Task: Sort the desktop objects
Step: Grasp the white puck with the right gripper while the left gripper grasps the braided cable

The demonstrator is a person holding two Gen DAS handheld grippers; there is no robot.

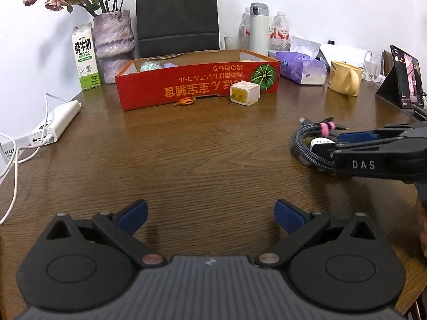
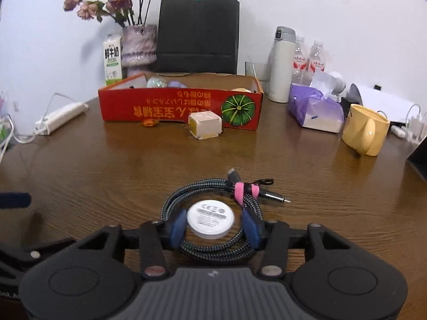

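A coiled braided cable [image 2: 202,192] with a pink tie and a white round charger puck [image 2: 210,218] lies on the wooden table. My right gripper [image 2: 213,226] has its blue pads on both sides of the puck, inside the coil, closed on it. It shows from the side in the left wrist view [image 1: 328,144]. My left gripper [image 1: 210,216] is open and empty above bare table. A red cardboard box [image 1: 197,88] stands at the back, with a white-yellow charger cube [image 1: 245,92] and a small orange object [image 1: 185,101] in front of it.
Behind the box stand a milk carton [image 1: 86,57], a vase [image 1: 113,45], a black bag [image 1: 177,16], a thermos [image 1: 258,29] and bottles. A tissue pack [image 1: 301,66], a yellow mug [image 1: 345,77] and a tablet [image 1: 407,77] are at the right; a power bank [image 1: 56,125] is at the left.
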